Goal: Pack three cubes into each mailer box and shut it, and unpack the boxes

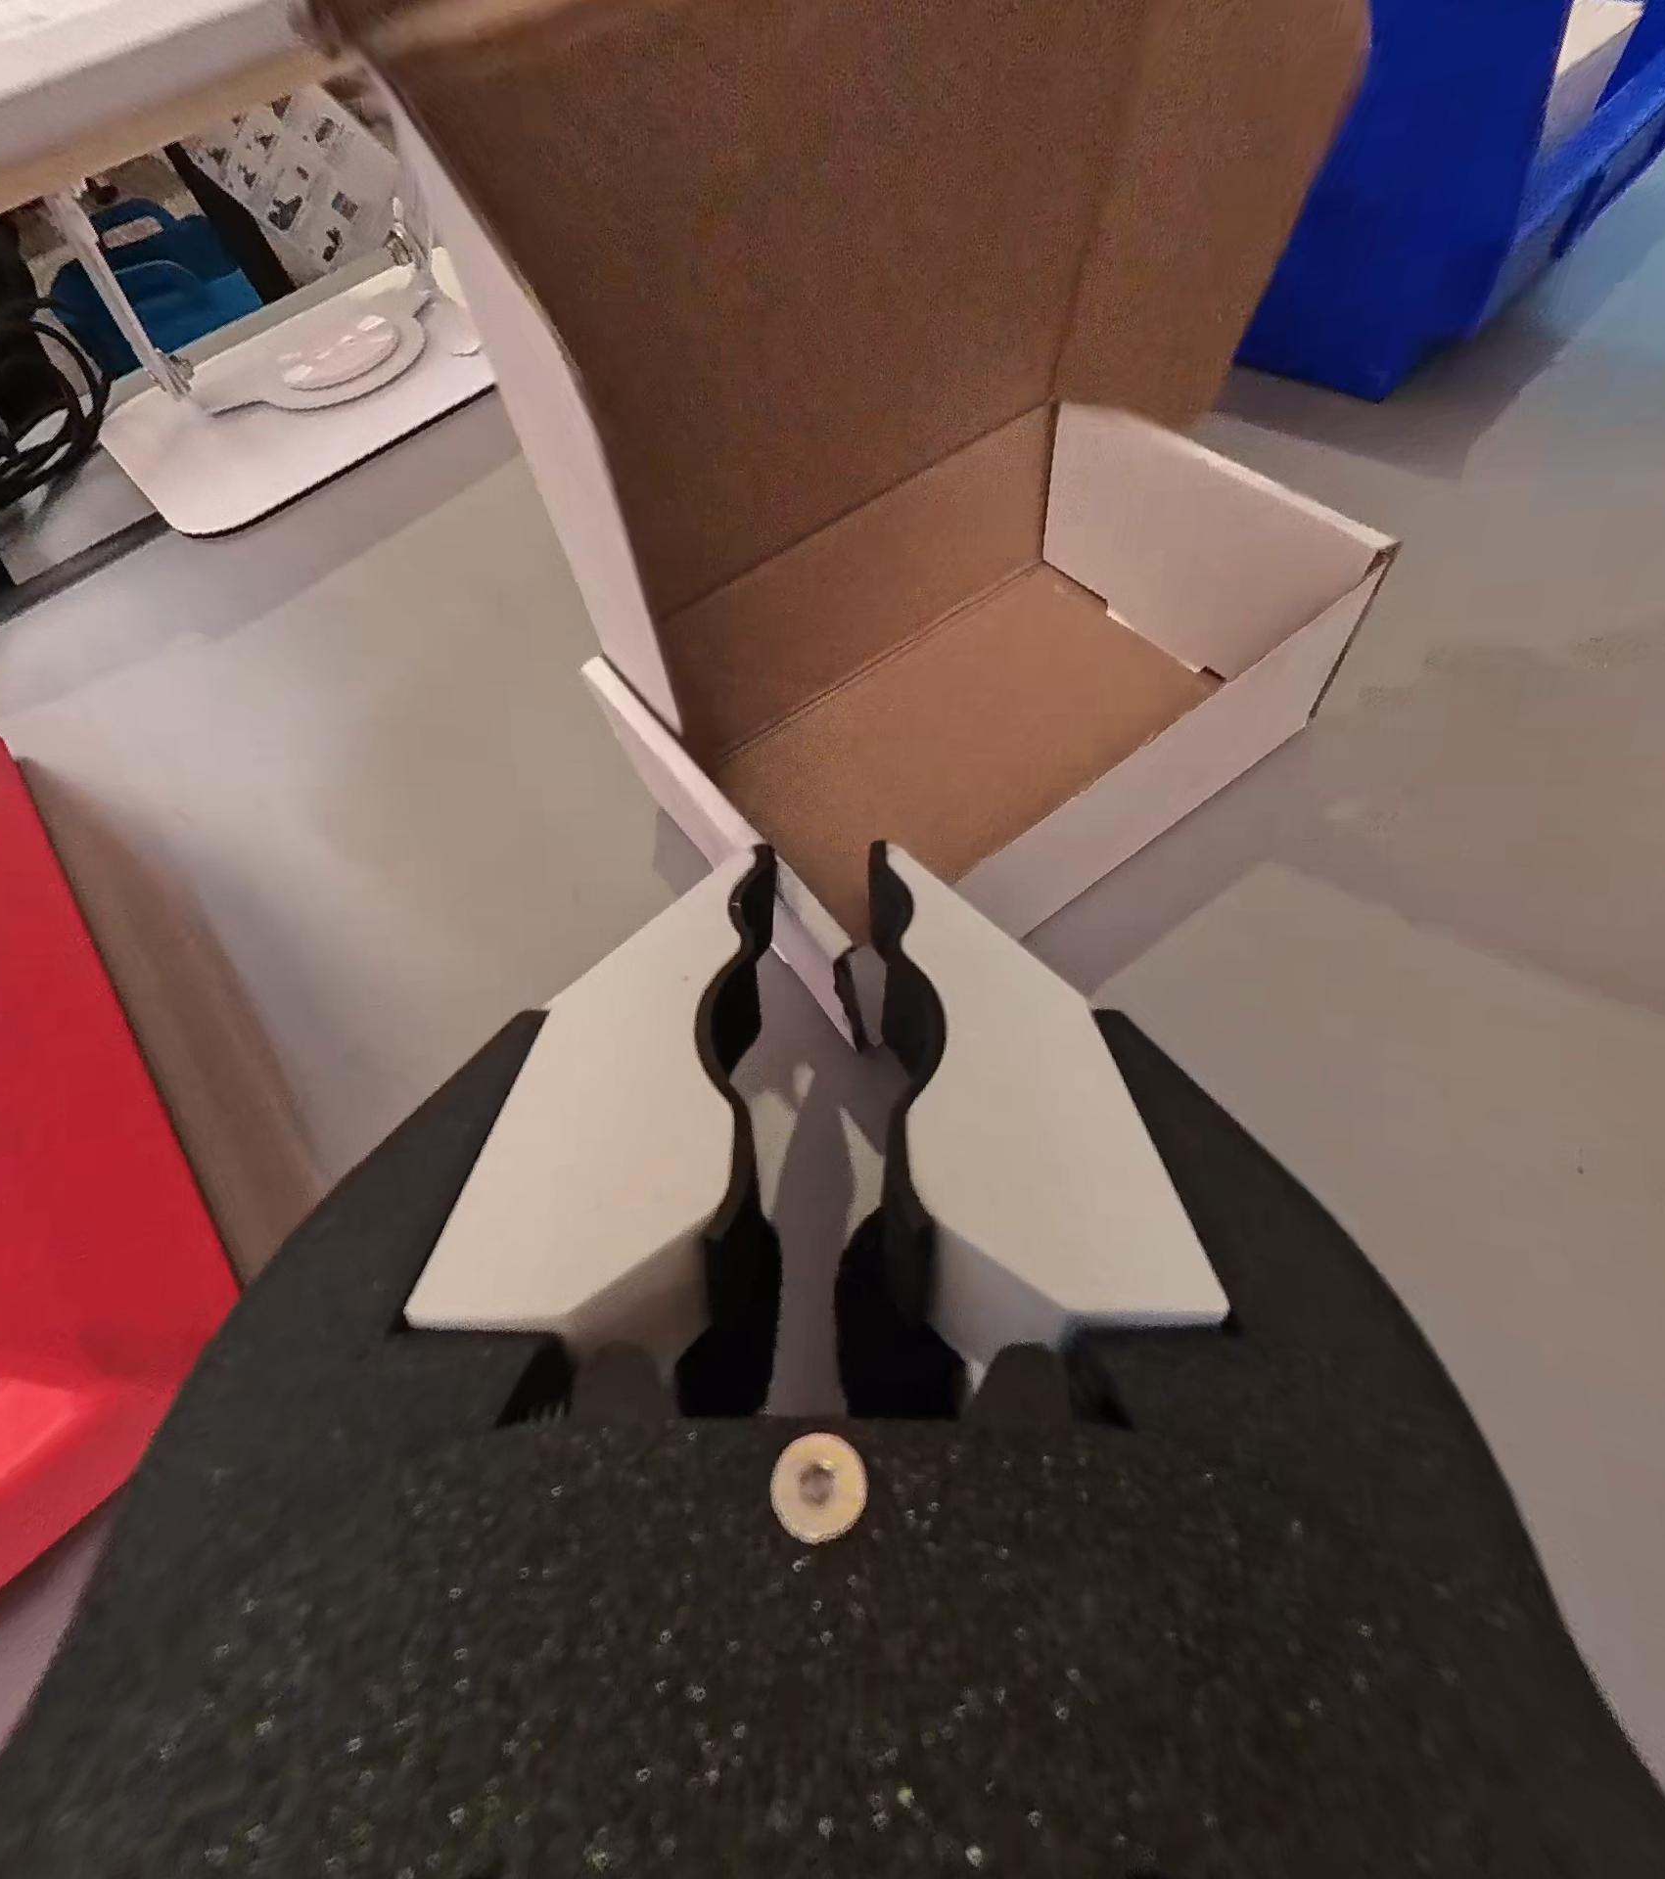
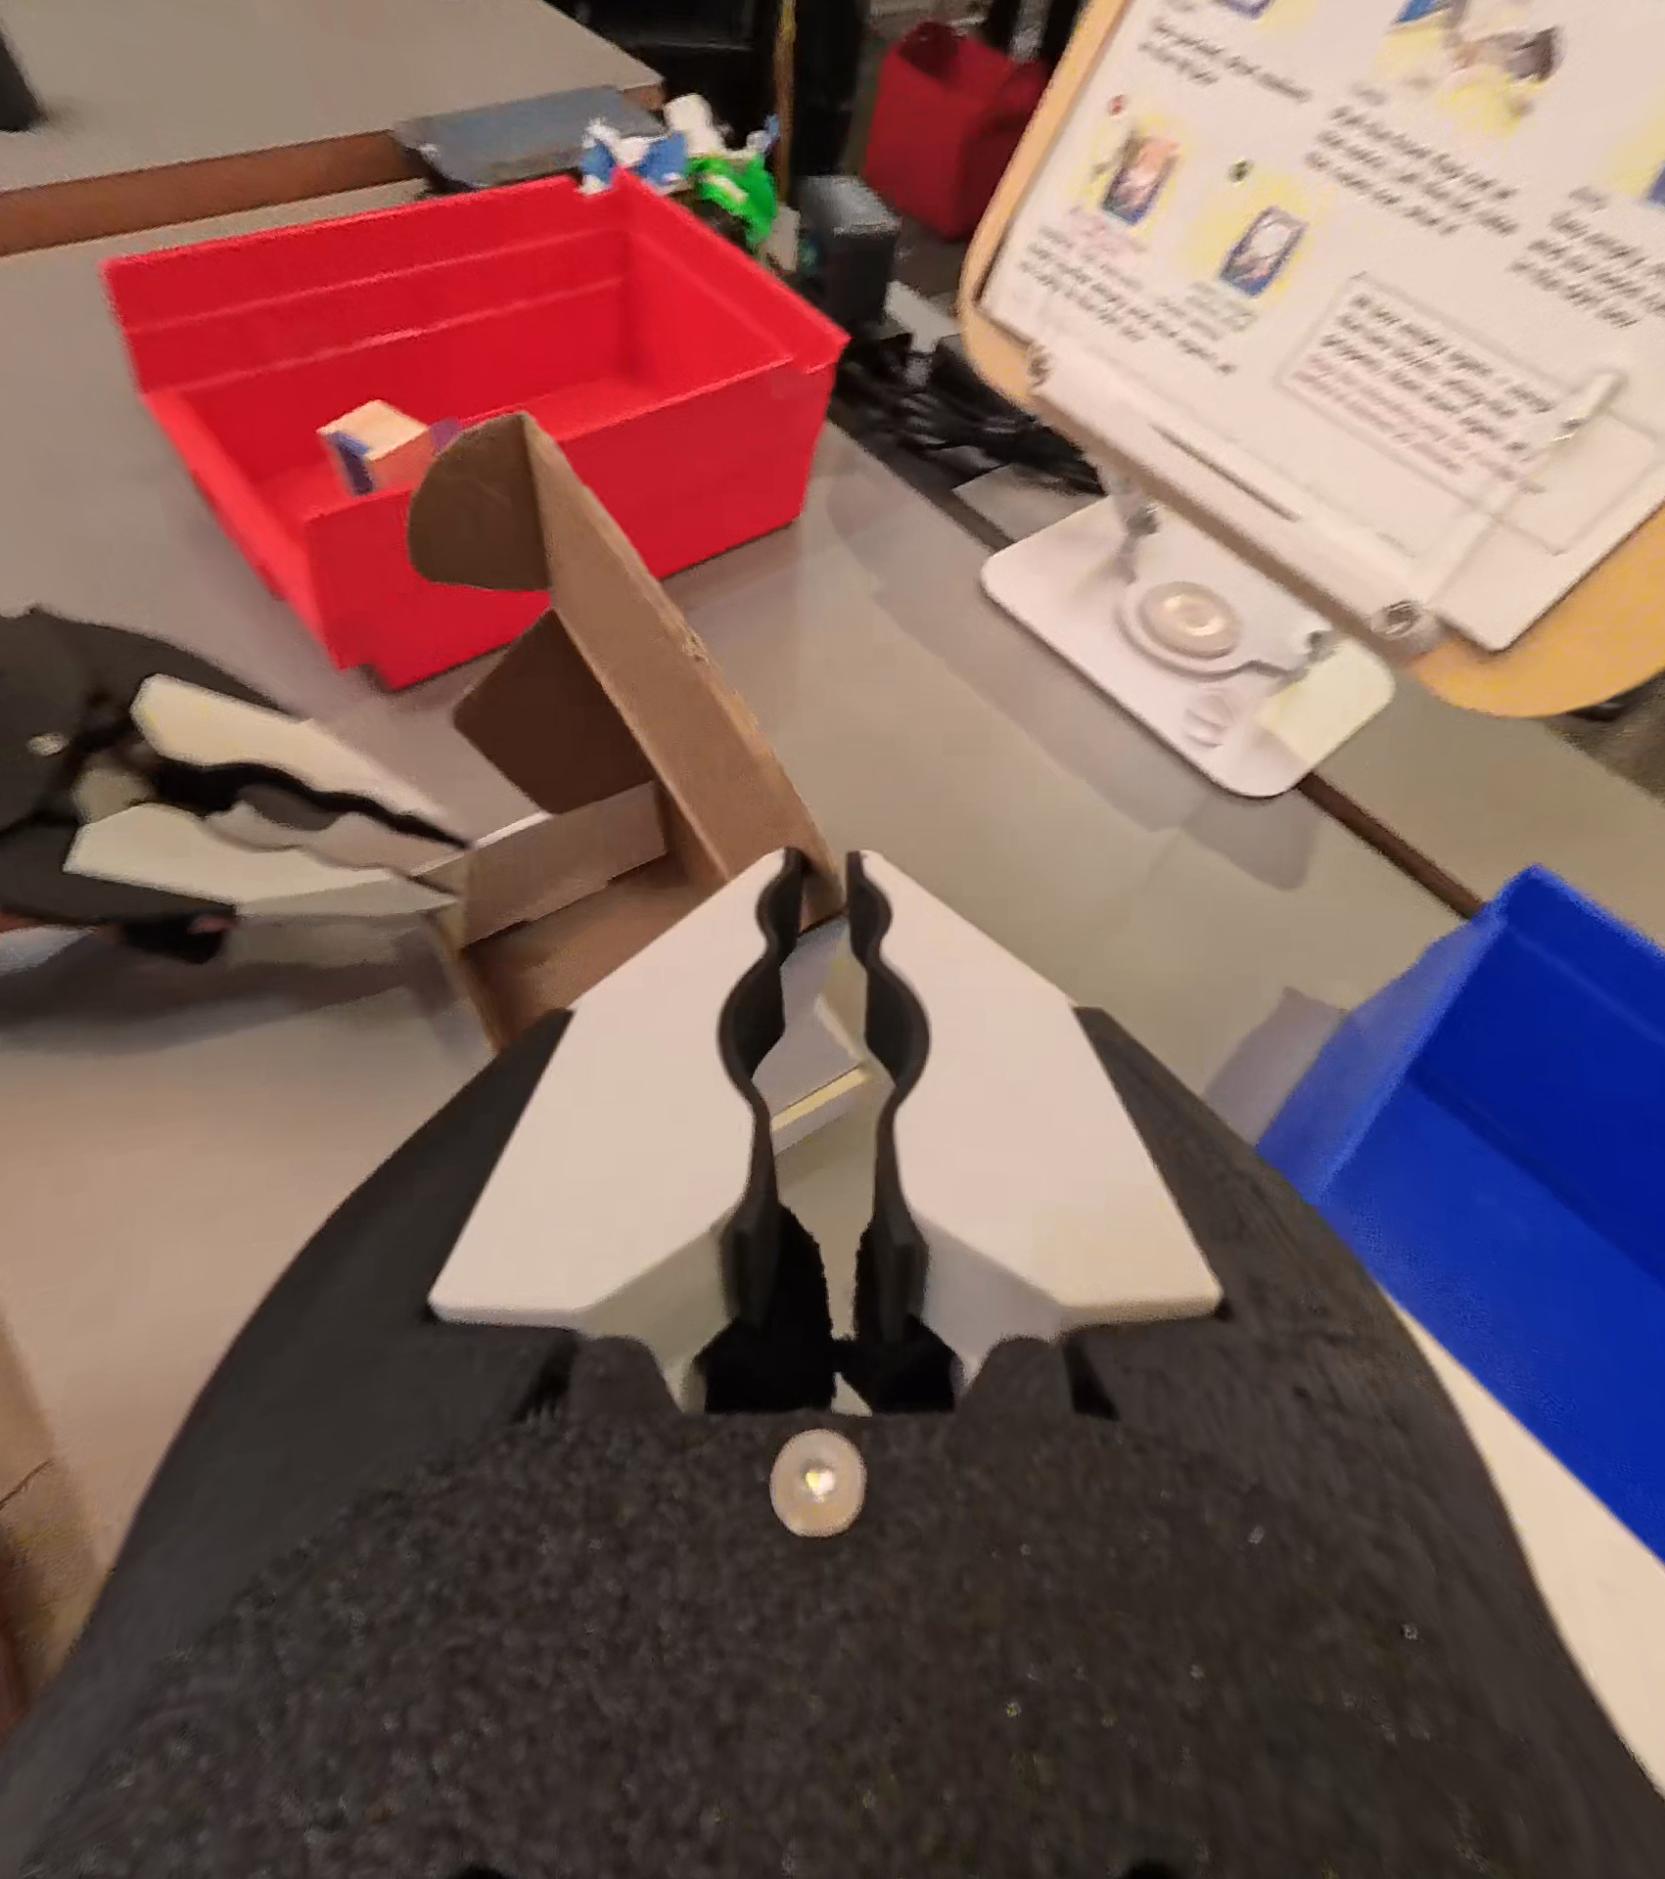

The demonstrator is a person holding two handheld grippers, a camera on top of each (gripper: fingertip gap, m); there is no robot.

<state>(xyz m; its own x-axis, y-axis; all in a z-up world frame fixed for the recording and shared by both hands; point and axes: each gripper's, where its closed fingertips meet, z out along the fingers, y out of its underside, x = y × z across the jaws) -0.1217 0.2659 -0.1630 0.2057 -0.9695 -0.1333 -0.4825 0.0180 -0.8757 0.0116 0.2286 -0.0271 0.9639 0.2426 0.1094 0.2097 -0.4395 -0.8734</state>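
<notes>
Cardboard mailer box (image 1: 991, 651) wall between left claw (image 1: 820, 864) tips.

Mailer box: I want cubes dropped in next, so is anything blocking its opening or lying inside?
Nothing visible does. The mailer box is empty with its lid raised, and the left gripper and right gripper sit at its walls.

Mailer box (image 2: 604, 793) sits on the table (image 2: 960, 732) between two bins (image 2: 462, 336)

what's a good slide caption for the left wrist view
Left gripper pinching the near corner of an empty, open mailer box, lid up, between a red bin and a blue bin.
</notes>
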